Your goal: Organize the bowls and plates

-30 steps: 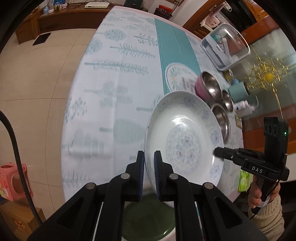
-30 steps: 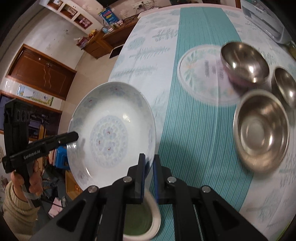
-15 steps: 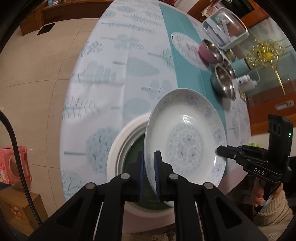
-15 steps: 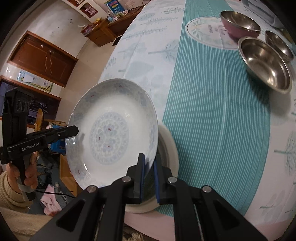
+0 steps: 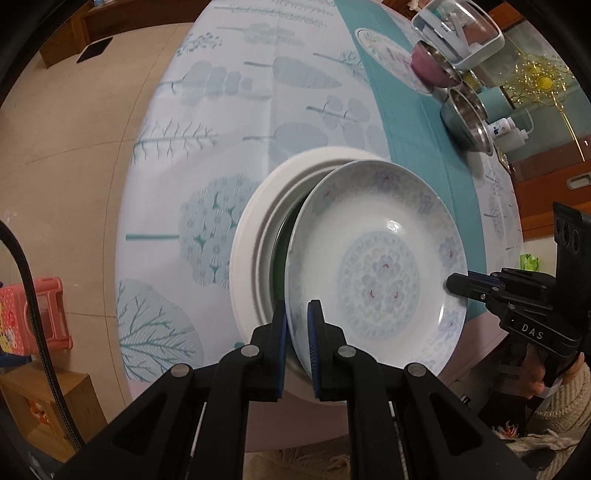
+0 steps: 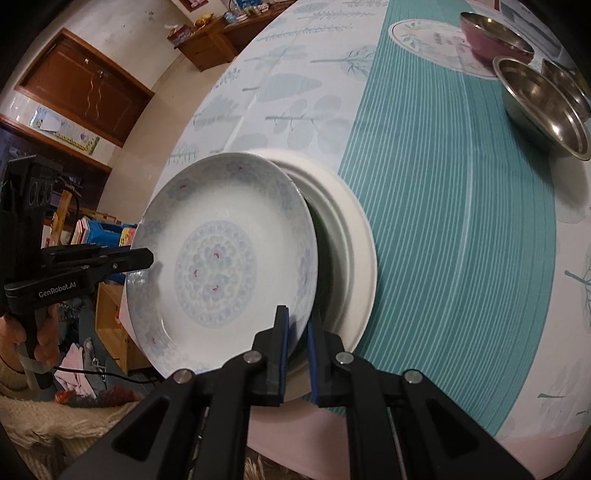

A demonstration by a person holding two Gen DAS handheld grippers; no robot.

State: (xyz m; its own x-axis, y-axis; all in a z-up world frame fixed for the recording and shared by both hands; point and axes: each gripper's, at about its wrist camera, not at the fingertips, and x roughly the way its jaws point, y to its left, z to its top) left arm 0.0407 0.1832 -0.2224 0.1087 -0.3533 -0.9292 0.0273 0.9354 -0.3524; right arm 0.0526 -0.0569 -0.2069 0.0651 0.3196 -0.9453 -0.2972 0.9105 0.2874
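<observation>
A white plate with a pale blue flower pattern [image 5: 380, 273] [image 6: 221, 266] hangs tilted just above a larger white plate with a green centre [image 5: 251, 236] [image 6: 351, 254] near the table's front edge. My left gripper [image 5: 297, 325] is shut on the patterned plate's rim. My right gripper [image 6: 297, 332] is shut on the opposite rim. Each gripper shows in the other's view, the right one [image 5: 452, 286] and the left one [image 6: 147, 258].
Steel bowls [image 6: 543, 107] [image 5: 465, 122] and a pink bowl [image 6: 495, 44] stand at the far right on the teal runner [image 6: 443, 192]. A clear lidded box [image 5: 458, 29] stands behind them. A pink stool [image 5: 22, 314] is on the floor to the left.
Both grippers have carried the patterned plate down and back toward the table's front edge. It now hangs close over the large white plate, which fills more of both views.
</observation>
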